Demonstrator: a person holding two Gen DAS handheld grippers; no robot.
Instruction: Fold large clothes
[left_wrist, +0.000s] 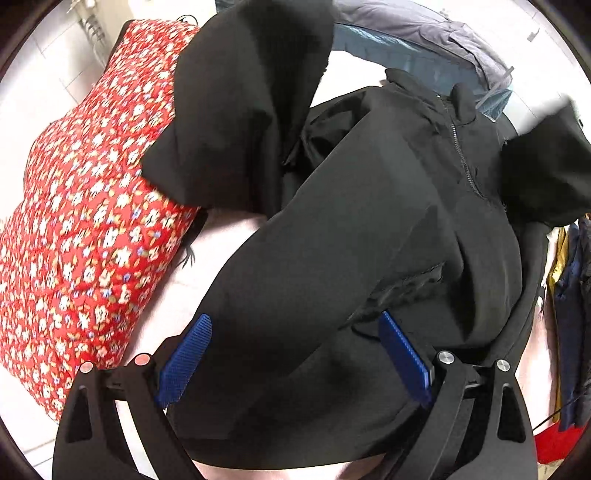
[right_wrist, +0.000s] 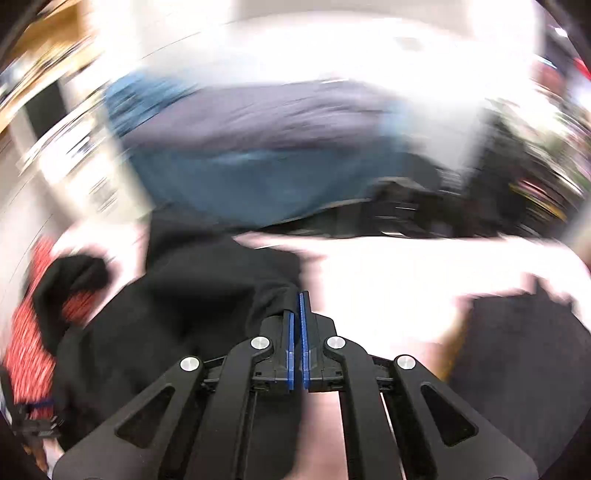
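A black zip-up jacket (left_wrist: 369, 221) lies spread on the white table (left_wrist: 192, 273), collar and zip toward the upper right. One sleeve (left_wrist: 240, 110) is lifted and folded up at the top left. My left gripper (left_wrist: 295, 319) points down over the jacket's lower part, its blue pads (left_wrist: 188, 354) wide open on either side of the fabric without pinching it. In the blurred right wrist view, my right gripper (right_wrist: 297, 299) is shut, and an edge of the black jacket (right_wrist: 192, 302) is bunched between its tips.
A red floral garment (left_wrist: 92, 203) lies to the left of the jacket, partly under the raised sleeve. A blue-grey garment (left_wrist: 424, 48) is piled at the table's far side. Dark and yellow clothes (left_wrist: 572, 295) hang at the right edge.
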